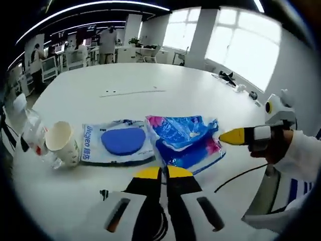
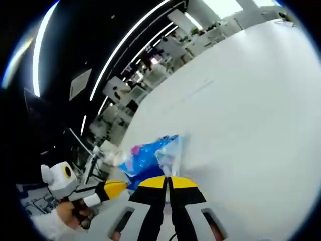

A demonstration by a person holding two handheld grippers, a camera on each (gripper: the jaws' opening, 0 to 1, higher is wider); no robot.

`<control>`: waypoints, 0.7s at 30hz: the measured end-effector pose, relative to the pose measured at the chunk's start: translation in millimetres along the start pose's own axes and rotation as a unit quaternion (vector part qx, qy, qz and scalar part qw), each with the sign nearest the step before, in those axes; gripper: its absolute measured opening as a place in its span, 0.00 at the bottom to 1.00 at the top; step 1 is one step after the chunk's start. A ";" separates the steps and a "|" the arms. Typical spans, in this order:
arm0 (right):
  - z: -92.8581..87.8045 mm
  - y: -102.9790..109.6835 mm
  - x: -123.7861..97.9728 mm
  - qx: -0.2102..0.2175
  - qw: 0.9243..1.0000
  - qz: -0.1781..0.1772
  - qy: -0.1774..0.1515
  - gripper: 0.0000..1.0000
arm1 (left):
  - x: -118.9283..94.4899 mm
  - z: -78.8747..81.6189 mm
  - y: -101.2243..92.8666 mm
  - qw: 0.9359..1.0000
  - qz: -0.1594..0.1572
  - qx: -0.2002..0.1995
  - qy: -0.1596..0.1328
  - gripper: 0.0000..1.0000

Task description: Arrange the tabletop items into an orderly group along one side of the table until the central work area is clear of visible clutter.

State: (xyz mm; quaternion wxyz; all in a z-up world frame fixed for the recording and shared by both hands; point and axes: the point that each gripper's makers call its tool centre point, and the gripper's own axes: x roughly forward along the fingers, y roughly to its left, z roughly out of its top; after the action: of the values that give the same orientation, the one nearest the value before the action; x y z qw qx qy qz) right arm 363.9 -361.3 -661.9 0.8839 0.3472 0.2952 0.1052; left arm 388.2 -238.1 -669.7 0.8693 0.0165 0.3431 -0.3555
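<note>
On the white table [image 1: 150,75] several items lie in a row. From the left: a crumpled clear bag [image 1: 32,133], a paper cup [image 1: 62,143], a white packet with a blue oval [image 1: 120,143], and a blue-and-pink plastic bag [image 1: 185,140]. My left gripper [image 1: 163,172] is shut just short of the packets' near edge, with nothing seen between its tips. My right gripper [image 1: 225,136] comes in from the right, held by a hand. In the right gripper view my right gripper [image 2: 168,182] is shut on the clear edge of the blue-and-pink bag [image 2: 150,155]. My left gripper [image 2: 113,189] shows at the lower left.
A black cable [image 1: 241,175] curls on the table near my right side. Small dark items [image 1: 228,78] lie at the far right edge by the windows. Desks, chairs and people stand beyond the table's far end.
</note>
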 end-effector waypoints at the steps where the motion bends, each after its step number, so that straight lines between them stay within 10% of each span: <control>1: 3.8 1.5 -4.7 -0.011 1.000 0.006 -0.003 0.00 | -0.6 4.2 -4.6 1.000 0.002 -0.007 -0.013 0.00; 10: 27.1 -4.8 -36.5 -0.012 0.999 0.042 -0.025 0.00 | 5.0 29.2 -39.1 0.997 -0.027 -0.033 -0.067 0.35; 21: 49.9 -37.1 -60.5 -0.011 0.999 0.048 -0.021 0.00 | 26.5 34.0 -83.9 0.996 -0.043 -0.040 -0.061 0.04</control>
State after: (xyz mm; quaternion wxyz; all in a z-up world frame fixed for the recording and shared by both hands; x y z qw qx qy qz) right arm 344.3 -439.8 -630.6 0.8876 0.3533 0.2584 0.1433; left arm 368.8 -326.0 -641.8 0.8727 -0.0546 0.3036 -0.3785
